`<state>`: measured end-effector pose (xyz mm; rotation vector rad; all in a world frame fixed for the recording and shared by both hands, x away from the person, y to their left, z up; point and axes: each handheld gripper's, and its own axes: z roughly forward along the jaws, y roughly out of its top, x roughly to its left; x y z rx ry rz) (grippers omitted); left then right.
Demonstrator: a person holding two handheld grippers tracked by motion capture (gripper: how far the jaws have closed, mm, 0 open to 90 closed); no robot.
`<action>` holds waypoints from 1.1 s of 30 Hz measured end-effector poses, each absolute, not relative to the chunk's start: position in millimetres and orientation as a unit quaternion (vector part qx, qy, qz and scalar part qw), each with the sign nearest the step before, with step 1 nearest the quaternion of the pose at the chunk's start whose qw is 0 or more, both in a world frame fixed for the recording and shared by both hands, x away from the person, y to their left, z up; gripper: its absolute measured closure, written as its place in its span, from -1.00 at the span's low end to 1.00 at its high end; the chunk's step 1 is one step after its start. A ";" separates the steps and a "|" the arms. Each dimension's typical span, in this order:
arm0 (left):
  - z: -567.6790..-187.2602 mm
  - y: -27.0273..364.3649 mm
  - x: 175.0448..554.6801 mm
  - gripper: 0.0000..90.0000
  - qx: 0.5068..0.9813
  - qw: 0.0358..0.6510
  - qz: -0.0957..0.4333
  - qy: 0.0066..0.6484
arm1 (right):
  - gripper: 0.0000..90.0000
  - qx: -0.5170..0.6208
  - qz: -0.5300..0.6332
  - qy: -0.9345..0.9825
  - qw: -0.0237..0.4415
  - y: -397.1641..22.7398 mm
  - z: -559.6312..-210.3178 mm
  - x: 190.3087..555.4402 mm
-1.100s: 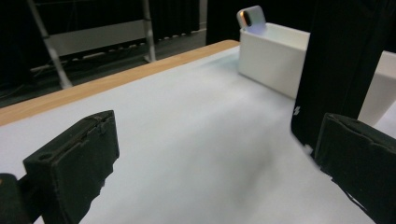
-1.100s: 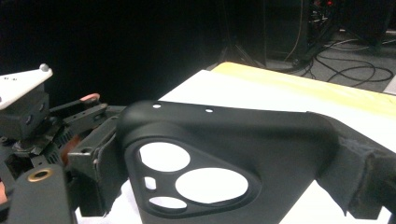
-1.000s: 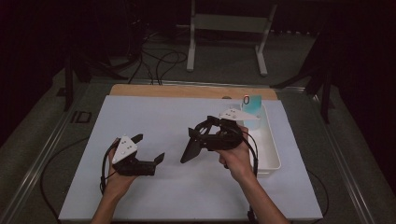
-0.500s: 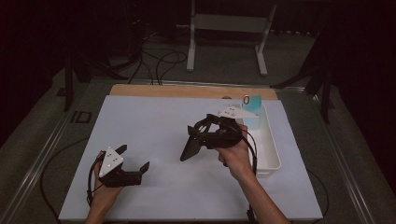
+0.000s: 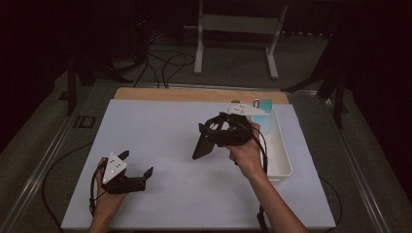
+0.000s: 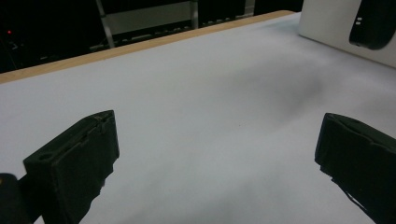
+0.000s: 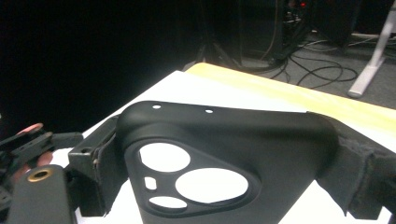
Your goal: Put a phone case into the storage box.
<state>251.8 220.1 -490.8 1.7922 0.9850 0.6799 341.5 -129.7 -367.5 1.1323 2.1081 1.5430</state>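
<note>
The right gripper (image 5: 206, 141) is holding a black phone case (image 5: 202, 144) above the middle of the table (image 5: 160, 126), its jaws clamping the case's two sides. In the right gripper view the case (image 7: 224, 158) is sitting between the jaws with its camera cutouts facing the lens. Compared with a second ago, the case and the right hand (image 5: 245, 150) are sitting in almost the same spot, just beside the white bin (image 5: 282, 155). The left gripper (image 5: 136, 165) is now lying lower and farther left, near the table's front edge, well apart from the case. Its jaws are standing wide apart over bare table, gripping nothing.
</note>
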 end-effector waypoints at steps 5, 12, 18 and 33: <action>-490.6 220.8 251.3 -0.99 0.729 0.477 0.277 0.405 | -0.71 0.402 0.537 0.726 0.153 -135.9 -361.4 350.0; -490.6 221.5 251.4 -0.99 0.728 0.478 0.277 0.407 | -0.71 0.411 0.532 0.721 0.168 -143.9 -356.1 363.5; -490.2 223.2 251.5 -0.99 0.725 0.478 0.276 0.411 | -0.71 0.422 0.528 0.714 0.181 -154.1 -353.1 374.7; -490.3 224.6 251.9 -0.99 0.724 0.475 0.278 0.414 | -0.71 0.442 0.516 0.701 0.215 -176.1 -342.2 391.7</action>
